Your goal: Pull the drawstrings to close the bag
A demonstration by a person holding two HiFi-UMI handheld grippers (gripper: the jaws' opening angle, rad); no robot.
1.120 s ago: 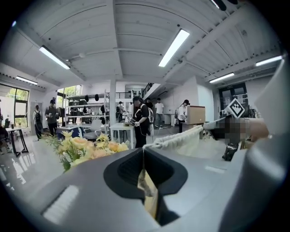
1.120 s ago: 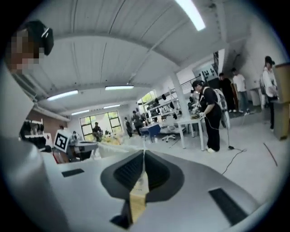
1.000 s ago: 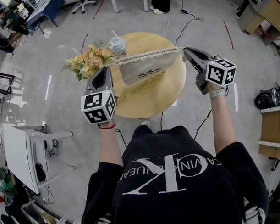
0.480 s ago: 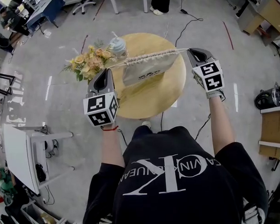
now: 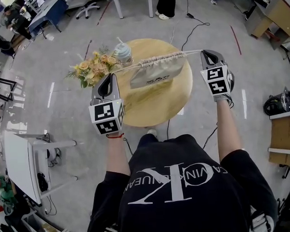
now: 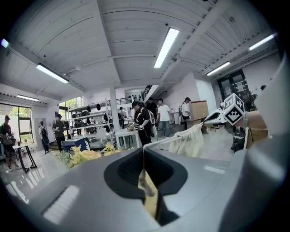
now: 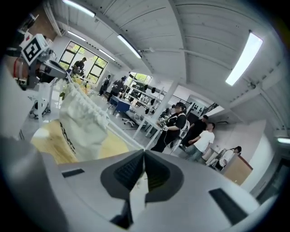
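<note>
Cream cloth bag (image 5: 155,74), gathered top, small dark print unreadable, hangs at 12 o'clock of the round wooden table (image 5: 154,108). Left gripper (image 5: 108,77) at 9, right gripper (image 5: 208,53) at 2 — both clamped on the taut cord drawstring (image 5: 129,66). Black shirt (image 5: 176,183) — big "CK".

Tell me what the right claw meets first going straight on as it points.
Nothing close: the right claw, shut on the drawstring, points past the edge of the table over the floor. The way looks free, though depth is unclear.
</note>
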